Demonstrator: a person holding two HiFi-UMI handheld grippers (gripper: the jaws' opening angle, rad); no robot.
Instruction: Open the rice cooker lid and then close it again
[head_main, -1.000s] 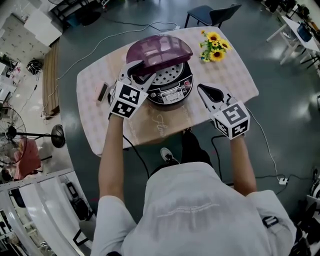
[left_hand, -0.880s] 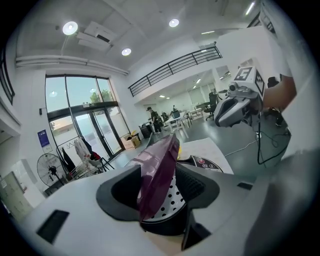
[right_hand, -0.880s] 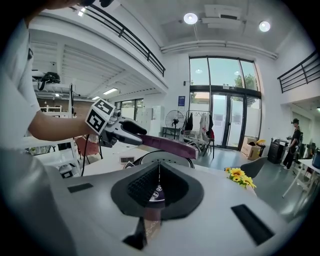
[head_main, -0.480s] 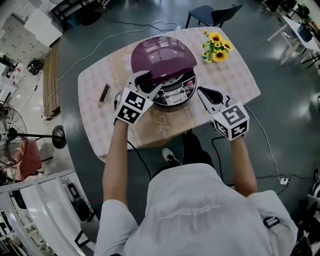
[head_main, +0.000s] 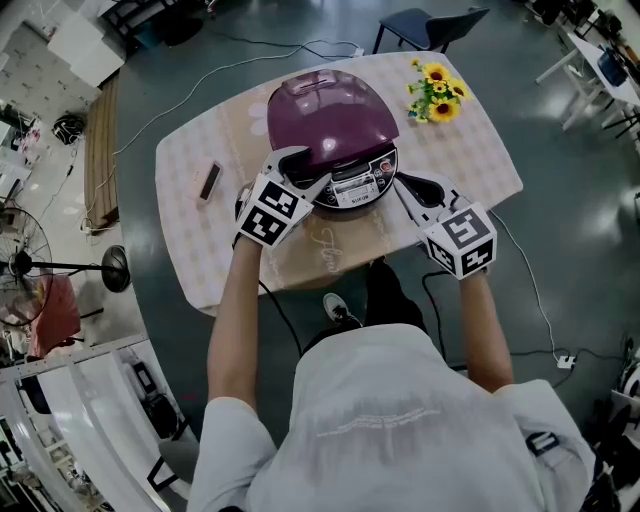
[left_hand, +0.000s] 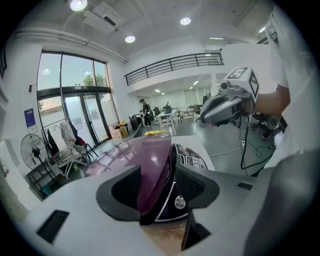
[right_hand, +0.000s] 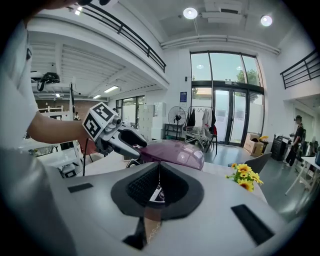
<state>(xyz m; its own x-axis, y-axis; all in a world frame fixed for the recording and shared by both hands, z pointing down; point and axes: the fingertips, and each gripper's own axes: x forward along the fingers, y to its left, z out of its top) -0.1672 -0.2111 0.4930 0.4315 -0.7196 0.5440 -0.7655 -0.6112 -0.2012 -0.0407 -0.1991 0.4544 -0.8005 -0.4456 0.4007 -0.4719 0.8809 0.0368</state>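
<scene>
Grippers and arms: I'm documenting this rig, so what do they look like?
The left claw and right claw have pale grey bodies and black textured pads. Each carries a white cube printed with black square markers. The person wears a white short-sleeved T-shirt.

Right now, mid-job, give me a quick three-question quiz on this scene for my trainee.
1. True or false: the right gripper has its jaws together with nothing in them.
2. What sits between the left gripper's jaws? A) a spoon B) the front edge of the purple lid C) nothing
3. By the person's own sides, on which side of the rice cooker do the sunflowers stand?
Key: 1 true; 2 B; 3 right.
</scene>
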